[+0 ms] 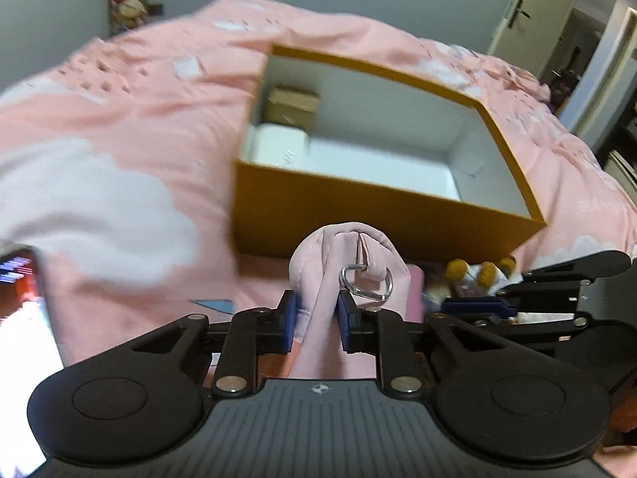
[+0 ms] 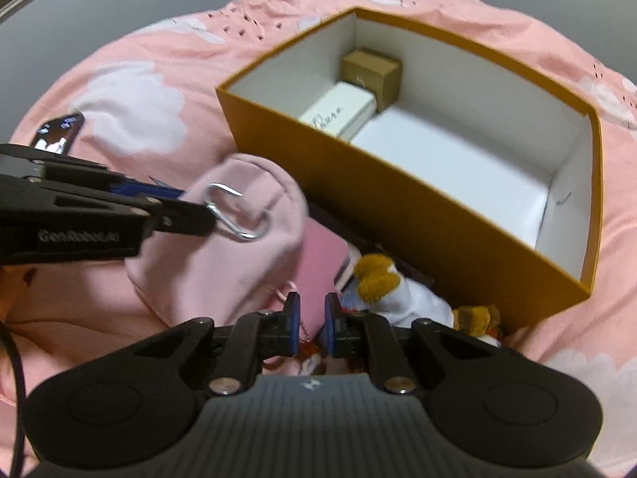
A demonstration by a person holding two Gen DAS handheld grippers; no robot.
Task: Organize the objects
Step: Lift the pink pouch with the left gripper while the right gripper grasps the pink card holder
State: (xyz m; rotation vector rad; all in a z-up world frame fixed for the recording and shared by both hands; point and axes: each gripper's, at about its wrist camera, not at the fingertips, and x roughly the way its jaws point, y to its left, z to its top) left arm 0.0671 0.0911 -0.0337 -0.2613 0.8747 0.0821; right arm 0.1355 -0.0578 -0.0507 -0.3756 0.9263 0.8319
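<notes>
- Left wrist view is filled mostly by a pink bedspread [image 1: 119, 127] printed with white clouds, which carries everything else.
- On it sits an orange box [image 1: 358, 215] with white inner walls, open at the top.
- Inside, against one end wall, a white carton [image 2: 338, 113] lies just in front of a small brown cardboard box [image 2: 372, 71]; the two appear to touch.
- A pale pink fabric pouch [image 1: 342, 255] is raised in front of the orange box's near wall, pinched between the blue pads of the left gripper [image 1: 318, 318].
- A silver carabiner [image 1: 366, 285] hangs from a loop at the pouch's top.
- Near the box's outer wall lie a flat pink item [image 2: 322, 263] and a white plush toy with brown paws [image 2: 382, 279], side by side.
- The right gripper [image 2: 311, 326] hangs over these with its jaws drawn close, a narrow gap between the pads and nothing held.
- A phone [image 2: 59, 133] with a lit screen rests on the bedspread, well apart from the box.
</notes>
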